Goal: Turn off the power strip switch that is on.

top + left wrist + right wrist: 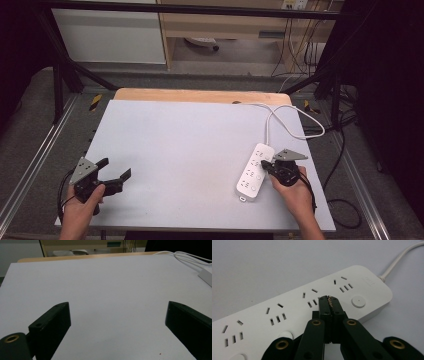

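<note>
A white power strip [255,171] with several sockets and round buttons lies on the right side of the table. Its white cable [280,117] loops away toward the far edge. My right gripper [265,165] is shut with nothing between its jaws, its tips right over the strip. In the right gripper view the closed tips [329,299] sit at the strip [294,307] between two round buttons, one of them [358,301] just to the side. My left gripper [116,170] rests open at the near left, empty. In the left gripper view the strip's corner [207,275] shows far right.
The table top [185,145] is a pale grey sheet over a wooden board. A black metal frame stands around it. Dark cables [345,200] trail on the floor at the right. Shelving and a white cabinet stand beyond the far edge.
</note>
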Motion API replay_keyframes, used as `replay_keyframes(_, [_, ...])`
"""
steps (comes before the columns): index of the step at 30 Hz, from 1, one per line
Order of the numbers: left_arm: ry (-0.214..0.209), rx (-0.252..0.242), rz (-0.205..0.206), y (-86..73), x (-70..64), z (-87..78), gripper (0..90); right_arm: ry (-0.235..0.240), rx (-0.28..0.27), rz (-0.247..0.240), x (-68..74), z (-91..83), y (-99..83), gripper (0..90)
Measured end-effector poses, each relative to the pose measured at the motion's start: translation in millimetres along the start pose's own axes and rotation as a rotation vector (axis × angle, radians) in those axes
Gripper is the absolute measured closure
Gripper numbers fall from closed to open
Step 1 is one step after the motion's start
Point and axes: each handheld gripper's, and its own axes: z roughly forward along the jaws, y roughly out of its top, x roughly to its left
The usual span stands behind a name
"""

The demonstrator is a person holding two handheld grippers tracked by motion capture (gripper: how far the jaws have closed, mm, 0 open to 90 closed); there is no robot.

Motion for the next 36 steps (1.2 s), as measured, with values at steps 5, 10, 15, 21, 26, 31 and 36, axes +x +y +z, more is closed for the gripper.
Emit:
replay_keyframes(5, [0.002,-0.002,-0.003,-0.2,0.1,-0.1,5.9,0.008,0.002,0.001,-0.7,0.0,0.3,90.0])
replay_keyframes(10, [0.004,0.000,-0.004,-0.4,0.4,0.3,5.9,0.000,0.006,-0.009,0.7,0.0,0.8,90.0])
replay_keyframes(15, [0.003,-0.001,-0.005,-0.3,0.4,0.0,5.9,-0.012,0.012,-0.020,2.0,0.2,1.6,90.0])
replay_keyframes(21, [0.004,0.001,-0.005,-0.4,0.7,-0.1,5.9,-0.012,0.014,-0.019,2.1,0.2,1.8,90.0])
replay_keyframes(26, [0.007,-0.001,-0.005,-0.3,1.0,-0.7,5.9,-0.022,0.015,-0.026,3.8,0.2,1.8,90.0])
replay_keyframes(31, [0.007,-0.001,-0.006,-0.5,1.3,-0.7,5.9,-0.022,0.017,-0.027,3.8,0.2,1.9,90.0])
replay_keyframes(36, [0.007,-0.001,-0.006,-0.4,1.0,-0.5,5.9,-0.020,0.018,-0.023,3.4,0.3,2.1,90.0])
